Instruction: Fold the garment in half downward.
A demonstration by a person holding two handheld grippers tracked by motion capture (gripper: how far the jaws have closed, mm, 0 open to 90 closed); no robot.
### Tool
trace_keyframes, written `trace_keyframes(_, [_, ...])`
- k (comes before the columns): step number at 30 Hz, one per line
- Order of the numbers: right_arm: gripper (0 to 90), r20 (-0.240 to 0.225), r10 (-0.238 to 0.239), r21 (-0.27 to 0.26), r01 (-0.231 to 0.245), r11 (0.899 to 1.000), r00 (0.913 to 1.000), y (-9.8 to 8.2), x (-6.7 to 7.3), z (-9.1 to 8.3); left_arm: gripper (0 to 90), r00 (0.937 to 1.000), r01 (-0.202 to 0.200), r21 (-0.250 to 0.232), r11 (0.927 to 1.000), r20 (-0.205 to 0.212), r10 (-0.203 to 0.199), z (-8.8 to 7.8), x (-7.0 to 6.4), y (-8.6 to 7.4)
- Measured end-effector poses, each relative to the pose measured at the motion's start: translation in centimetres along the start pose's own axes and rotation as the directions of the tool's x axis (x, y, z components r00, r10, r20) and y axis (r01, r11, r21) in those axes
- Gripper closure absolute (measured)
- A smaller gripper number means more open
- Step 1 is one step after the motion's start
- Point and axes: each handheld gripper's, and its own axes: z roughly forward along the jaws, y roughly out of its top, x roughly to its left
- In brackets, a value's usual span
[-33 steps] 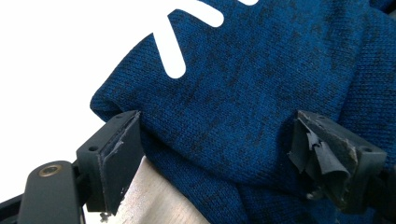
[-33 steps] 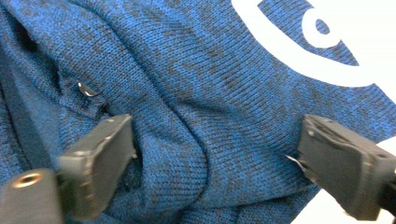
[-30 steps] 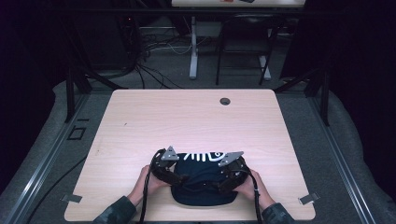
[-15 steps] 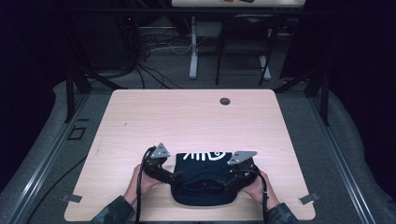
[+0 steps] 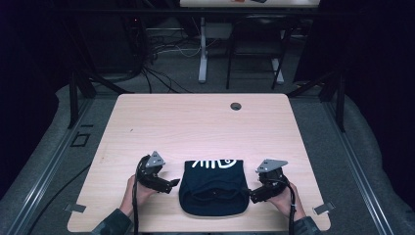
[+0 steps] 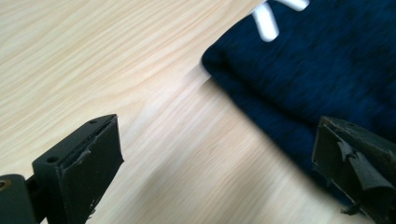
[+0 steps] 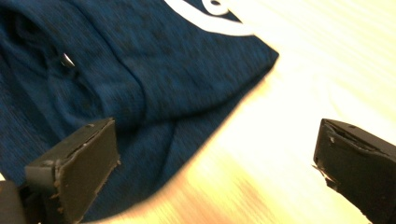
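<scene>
A folded dark blue garment [image 5: 212, 188] with a white print lies flat near the table's front edge. My left gripper [image 5: 169, 185] sits just off its left side, open and holding nothing. In the left gripper view the cloth [image 6: 322, 74] lies ahead to the right, with one jaw over its edge. My right gripper [image 5: 255, 195] rests at the garment's right side, also open. In the right gripper view the blue fabric [image 7: 140, 70] spreads to the left, partly under the left jaw, and bare wood shows between the jaws.
The light wooden table [image 5: 195, 127] stretches away beyond the garment, with a round cable hole [image 5: 236, 106] near its far edge. Table legs, cables and dark floor lie behind the table.
Both grippers have let go of the garment and drawn apart sideways, left one to the left, right one to the right. The garment now lies flat and still.
</scene>
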Motion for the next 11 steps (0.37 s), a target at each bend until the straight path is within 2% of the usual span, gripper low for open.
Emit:
trace_keyframes(3, [0.0, 0.007, 0.026, -0.001, -0.026, 1.000, 0.9996, -0.8, -0.4, -0.1, 1.7, 0.9998, 0.015, 0.006, 0.9999, -0.015, -0.015, 0.0, 0.7, -0.5])
trace_keyframes(8, [0.0, 0.010, 0.061, 0.029, -0.062, 0.998, 0.9981, -2.3, -1.3, 0.3, 1.6, 0.9986, 0.048, 0.024, 0.9986, -0.022, -0.048, 0.3, 1.6, -1.1])
trace_keyframes(11, [0.0, 0.021, 0.065, 0.053, -0.066, 0.996, 0.9977, -2.9, -1.7, 0.5, 1.7, 0.9978, 0.062, 0.032, 0.9976, -0.026, -0.061, 0.6, 1.9, -1.3])
